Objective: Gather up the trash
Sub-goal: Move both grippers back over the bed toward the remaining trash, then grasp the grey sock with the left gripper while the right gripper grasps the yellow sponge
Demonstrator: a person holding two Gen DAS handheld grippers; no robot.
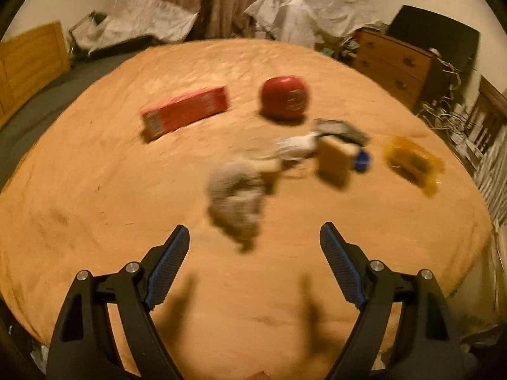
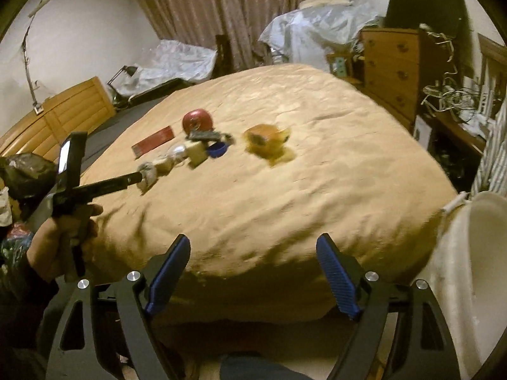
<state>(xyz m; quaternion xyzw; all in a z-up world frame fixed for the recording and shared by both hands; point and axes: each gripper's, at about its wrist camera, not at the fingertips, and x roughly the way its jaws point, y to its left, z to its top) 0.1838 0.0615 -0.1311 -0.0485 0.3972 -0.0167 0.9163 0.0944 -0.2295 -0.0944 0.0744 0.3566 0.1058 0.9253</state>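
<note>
Trash lies on a bed with an orange blanket [image 1: 95,190]. A crumpled grey tissue [image 1: 236,193] sits just ahead of my open, empty left gripper [image 1: 255,237]. Beyond it lie white crumpled paper [image 1: 296,145], a tan box [image 1: 334,158], a blue cap [image 1: 362,160], a dark wrapper [image 1: 342,128], a yellow wrapper [image 1: 412,161], a red box [image 1: 185,109] and a red round tub [image 1: 285,96]. My right gripper [image 2: 253,247] is open and empty over the bed's near edge. The right wrist view shows the left gripper [image 2: 139,179] by the tissue [image 2: 147,174] and the yellow wrapper [image 2: 267,139].
A wooden dresser [image 2: 393,66] with cables stands right of the bed. Plastic-covered piles [image 2: 317,34] and curtains [image 2: 234,9] are behind. A wooden headboard [image 2: 63,114] is at left. A white cushion [image 2: 475,269] sits at the near right. A dark bag [image 2: 25,174] hangs by the left hand.
</note>
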